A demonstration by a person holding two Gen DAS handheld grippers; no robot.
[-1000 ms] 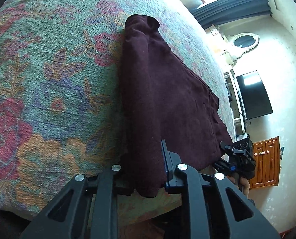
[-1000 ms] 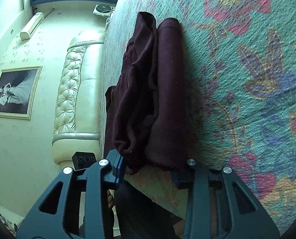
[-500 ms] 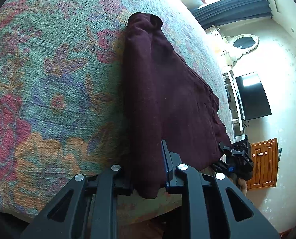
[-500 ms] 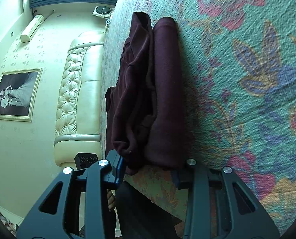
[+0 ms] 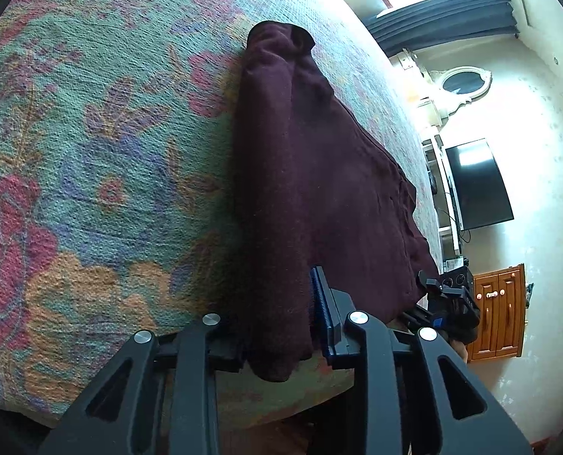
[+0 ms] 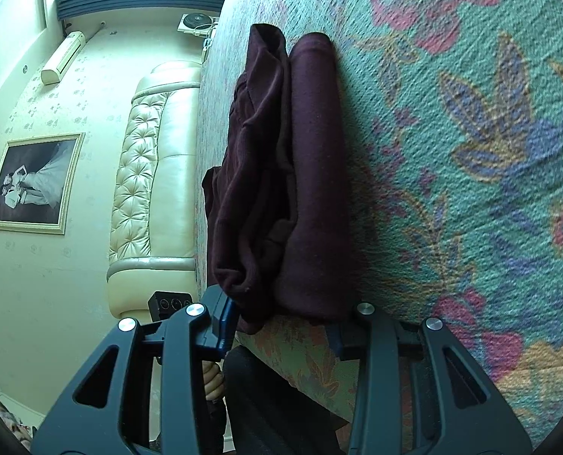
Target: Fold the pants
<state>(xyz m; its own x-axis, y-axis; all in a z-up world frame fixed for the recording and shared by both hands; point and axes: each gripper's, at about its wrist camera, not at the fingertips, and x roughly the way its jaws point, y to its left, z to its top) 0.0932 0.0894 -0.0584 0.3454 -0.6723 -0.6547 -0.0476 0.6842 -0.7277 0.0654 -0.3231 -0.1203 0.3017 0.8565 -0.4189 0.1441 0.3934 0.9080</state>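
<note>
- The left hand-held gripper (image 5: 277, 337) is angling down at the bed (image 5: 92, 189) edge, its jaws opening, the near end of the folded maroon pants (image 5: 319, 189) lying between them.
- The right hand-held gripper (image 6: 285, 326) is straddling the pants' other near corner, its jaws opening slightly, pads apparently clear.

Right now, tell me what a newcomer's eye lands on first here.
The dark maroon pants, folded into a long strip, lie near the edge of a bed's loud floral bedspread. The left gripper straddles their near end, jaws opening; the right gripper brackets the other end.
</note>
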